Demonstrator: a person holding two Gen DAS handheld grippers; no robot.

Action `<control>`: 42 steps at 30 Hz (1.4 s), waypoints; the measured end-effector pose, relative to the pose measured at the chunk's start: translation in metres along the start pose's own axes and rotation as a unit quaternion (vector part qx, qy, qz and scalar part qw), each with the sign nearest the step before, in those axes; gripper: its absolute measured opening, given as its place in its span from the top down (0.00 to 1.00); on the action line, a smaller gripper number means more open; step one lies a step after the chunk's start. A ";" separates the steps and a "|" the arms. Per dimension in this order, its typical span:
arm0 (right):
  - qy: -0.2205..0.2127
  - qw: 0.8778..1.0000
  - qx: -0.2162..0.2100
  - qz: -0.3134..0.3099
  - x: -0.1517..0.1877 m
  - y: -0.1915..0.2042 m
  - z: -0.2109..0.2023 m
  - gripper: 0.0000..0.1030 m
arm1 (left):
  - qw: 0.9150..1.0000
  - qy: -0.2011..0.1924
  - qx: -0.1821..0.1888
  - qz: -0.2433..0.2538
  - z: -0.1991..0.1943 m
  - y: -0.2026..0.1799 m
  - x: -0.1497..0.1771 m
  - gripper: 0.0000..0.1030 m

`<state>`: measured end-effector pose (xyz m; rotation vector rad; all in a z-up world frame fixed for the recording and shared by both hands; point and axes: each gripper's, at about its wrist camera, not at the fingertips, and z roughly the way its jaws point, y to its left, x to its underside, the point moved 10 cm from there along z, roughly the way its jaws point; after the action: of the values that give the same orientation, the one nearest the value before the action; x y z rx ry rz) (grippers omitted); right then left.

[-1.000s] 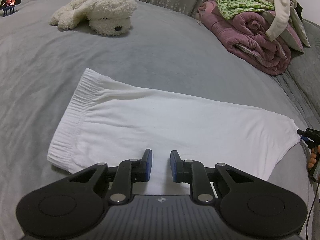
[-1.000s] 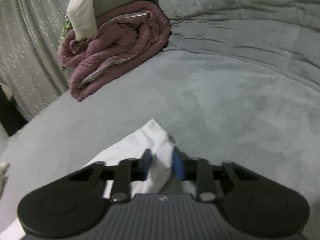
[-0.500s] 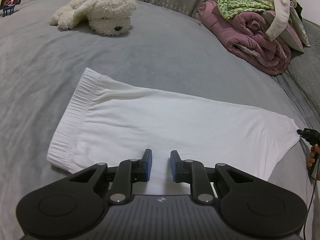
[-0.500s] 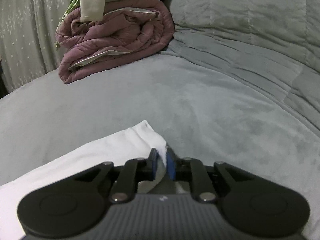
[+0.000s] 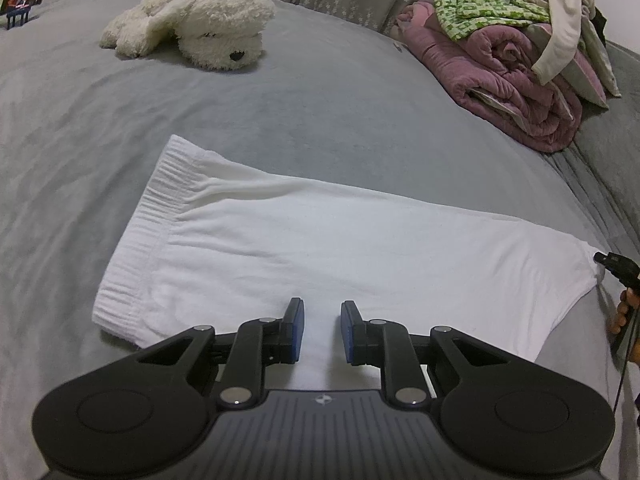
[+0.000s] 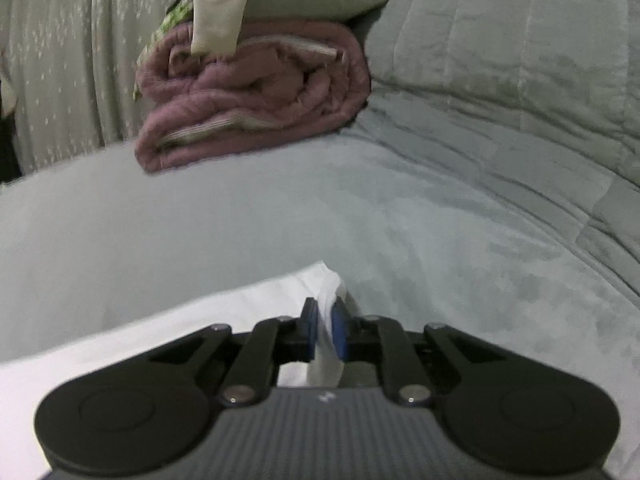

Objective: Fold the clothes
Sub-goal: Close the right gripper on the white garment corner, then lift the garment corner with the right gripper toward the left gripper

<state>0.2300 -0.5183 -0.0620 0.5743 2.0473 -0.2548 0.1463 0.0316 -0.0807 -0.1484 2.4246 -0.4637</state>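
Lying flat on the grey bed (image 5: pixel 320 120), the white shorts (image 5: pixel 320 248) show whole only in the left wrist view, waistband left, beside a plush dog (image 5: pixel 200 28). The left gripper (image 5: pixel 320 330) hovers over their near edge, jaws slightly apart, empty. The right gripper (image 6: pixel 323 330), cut off there, has just closed, pinching the shorts' corner; its view has levelled since a second ago, showing the pink quilt (image 6: pixel 256 100) higher.

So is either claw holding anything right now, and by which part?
The right claw pinches the white shorts at a hem corner. The left claw stands open above the cloth, gripping nothing.
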 end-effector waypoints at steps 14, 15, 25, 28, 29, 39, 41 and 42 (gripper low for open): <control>-0.082 0.990 -0.060 -0.096 -0.006 0.105 -0.076 0.91 | 0.997 0.008 0.036 -0.061 -0.005 0.007 -0.007 0.82; -0.086 0.988 -0.068 -0.107 -0.004 0.119 -0.082 0.91 | 0.997 0.008 0.038 -0.065 -0.005 0.008 -0.008 0.82; -0.095 0.955 -0.156 -0.236 0.059 0.288 -0.163 0.91 | 0.990 0.008 0.077 -0.116 -0.012 0.014 -0.015 0.81; -0.095 0.944 -0.171 -0.267 0.084 0.332 -0.187 0.91 | 0.985 0.007 0.098 -0.140 -0.015 0.016 -0.018 0.81; -0.090 0.942 -0.176 -0.271 0.092 0.344 -0.193 0.91 | 0.984 0.005 0.103 -0.147 -0.016 0.017 -0.020 0.81; -0.067 0.932 -0.201 -0.294 0.151 0.422 -0.232 0.91 | 0.964 -0.009 0.161 -0.214 -0.024 0.029 -0.033 0.73; -0.063 0.930 -0.209 -0.295 0.157 0.429 -0.238 0.91 | 0.962 -0.011 0.168 -0.217 -0.025 0.029 -0.034 0.73; -0.062 0.929 -0.213 -0.295 0.160 0.431 -0.241 0.91 | 0.961 -0.012 0.171 -0.219 -0.025 0.029 -0.035 0.73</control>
<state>0.1929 -0.0006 -0.0516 -0.3299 2.0203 -0.1777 0.1578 0.0733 -0.0529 -0.5402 2.2412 -1.0632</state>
